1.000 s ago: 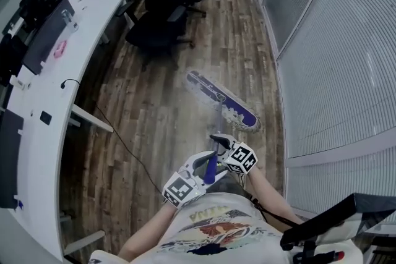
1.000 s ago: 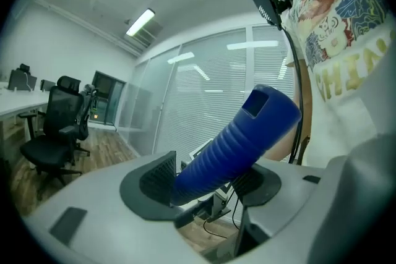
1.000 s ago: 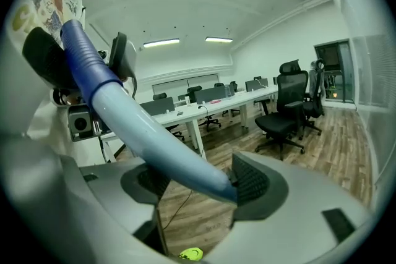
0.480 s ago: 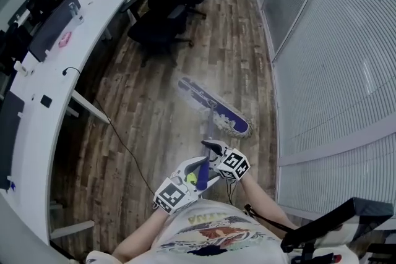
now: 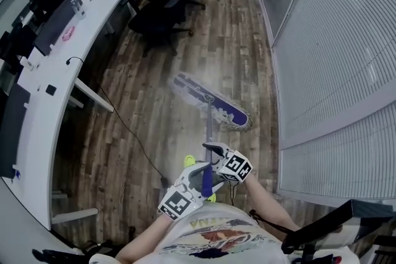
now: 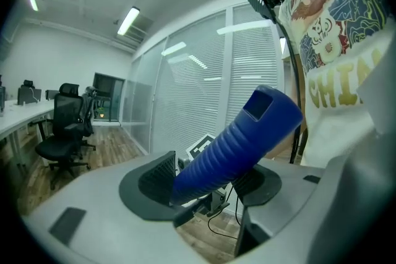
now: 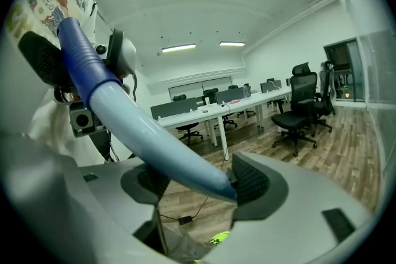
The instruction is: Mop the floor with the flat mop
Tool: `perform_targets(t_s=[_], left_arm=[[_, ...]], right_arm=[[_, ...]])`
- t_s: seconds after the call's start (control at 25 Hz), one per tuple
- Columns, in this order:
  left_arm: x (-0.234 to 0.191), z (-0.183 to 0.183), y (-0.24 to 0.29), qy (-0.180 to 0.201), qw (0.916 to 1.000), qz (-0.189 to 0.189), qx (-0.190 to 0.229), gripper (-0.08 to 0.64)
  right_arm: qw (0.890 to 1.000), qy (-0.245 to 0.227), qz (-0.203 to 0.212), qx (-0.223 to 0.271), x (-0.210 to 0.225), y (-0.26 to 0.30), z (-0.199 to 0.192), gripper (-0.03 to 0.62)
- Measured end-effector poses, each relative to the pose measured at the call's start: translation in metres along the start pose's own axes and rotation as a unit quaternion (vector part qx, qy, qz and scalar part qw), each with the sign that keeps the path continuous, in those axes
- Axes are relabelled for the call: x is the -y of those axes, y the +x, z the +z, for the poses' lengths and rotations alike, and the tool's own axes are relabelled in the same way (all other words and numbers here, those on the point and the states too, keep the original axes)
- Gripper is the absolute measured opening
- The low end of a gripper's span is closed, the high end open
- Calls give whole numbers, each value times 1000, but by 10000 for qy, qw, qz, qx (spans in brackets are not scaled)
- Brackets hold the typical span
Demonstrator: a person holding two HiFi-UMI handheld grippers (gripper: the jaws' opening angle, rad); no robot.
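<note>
The left gripper (image 6: 206,185) clamps the ribbed blue mop handle (image 6: 238,145), a black office chair (image 6: 62,133) beyond.

Mop head (image 5: 205,97) purple, pale fringe; mop grip (image 6: 235,145) ribbed dark blue; mop pole (image 7: 154,139) pale blue; floor (image 5: 148,71) brown planks; chairs (image 5: 162,9) black; desk (image 5: 38,107) white.

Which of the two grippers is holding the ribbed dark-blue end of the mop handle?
The left gripper: its jaws clamp the ribbed grip, while the right gripper holds the smooth pale shaft.

Open wooden floor (image 5: 235,40) ahead between desk (image 5: 40,99), chairs (image 5: 156,17), cable (image 5: 127,132) on left, glass wall (image 5: 328,59) on right.
</note>
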State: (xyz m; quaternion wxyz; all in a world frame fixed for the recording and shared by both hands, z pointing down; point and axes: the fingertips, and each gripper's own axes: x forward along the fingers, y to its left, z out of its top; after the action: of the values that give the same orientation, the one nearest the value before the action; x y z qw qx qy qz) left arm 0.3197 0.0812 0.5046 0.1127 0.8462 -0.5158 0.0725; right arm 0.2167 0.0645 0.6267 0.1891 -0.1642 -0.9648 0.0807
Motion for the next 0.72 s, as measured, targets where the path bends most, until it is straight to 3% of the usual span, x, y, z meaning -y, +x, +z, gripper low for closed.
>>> perform_targets(t_s=[0.24, 0.4, 0.56, 0.72], left_arm=[[7, -5, 1, 49, 9999, -114, 63, 241], [-2, 0, 10, -89, 9989, -76, 451, 244], [-41, 14, 21, -258, 9963, 129, 813, 244], [-89, 18, 35, -267, 9962, 94, 823, 244]], right_arm=[[10000, 4, 63, 13, -4, -1, -8, 270], [9992, -61, 389, -79, 7, -1, -11, 282], [9994, -104, 331, 30, 43, 10, 6, 282], [9995, -128, 288, -84, 87, 31, 19, 282]])
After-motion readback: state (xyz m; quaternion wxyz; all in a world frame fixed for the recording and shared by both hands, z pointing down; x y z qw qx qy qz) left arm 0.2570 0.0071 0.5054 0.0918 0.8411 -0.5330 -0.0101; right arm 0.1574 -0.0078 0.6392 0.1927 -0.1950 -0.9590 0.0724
